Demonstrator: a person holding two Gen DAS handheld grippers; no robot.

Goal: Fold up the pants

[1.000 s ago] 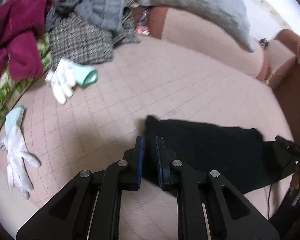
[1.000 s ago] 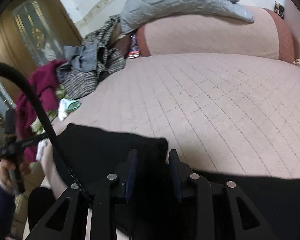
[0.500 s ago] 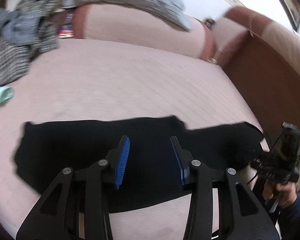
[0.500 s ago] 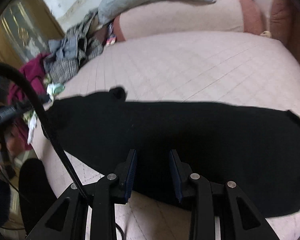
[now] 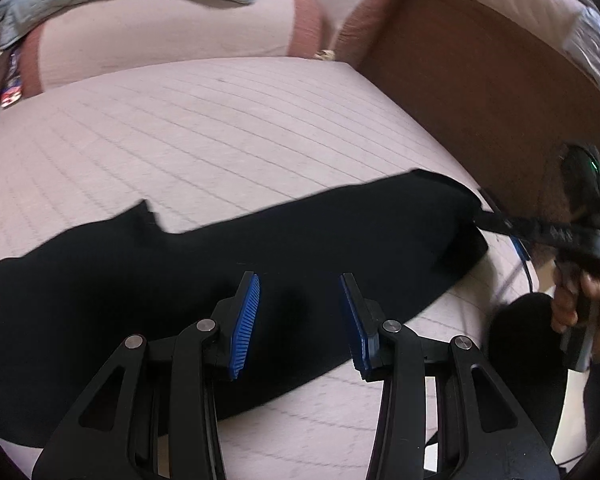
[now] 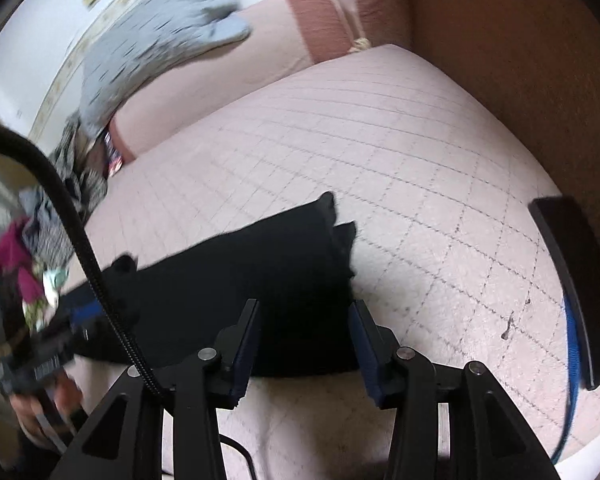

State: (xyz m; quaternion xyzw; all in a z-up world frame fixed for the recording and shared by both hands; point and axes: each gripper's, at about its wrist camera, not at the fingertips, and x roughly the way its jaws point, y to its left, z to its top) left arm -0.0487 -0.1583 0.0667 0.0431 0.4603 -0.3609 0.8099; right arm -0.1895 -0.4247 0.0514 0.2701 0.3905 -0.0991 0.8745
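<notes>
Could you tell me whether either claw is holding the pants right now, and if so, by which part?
Neither: the left claw and right claw are both open above the pants.

Home bedroom: quilted bed [image 5: 220, 128], bolster pillow [image 6: 220, 68], clothes pile [image 6: 48, 224].

Black pants [image 5: 204, 264], apparently folded lengthwise, flat across the near edge of the quilted pink bed [image 5: 188, 128].

no readable text, labels, brands or numbers in either view
</notes>
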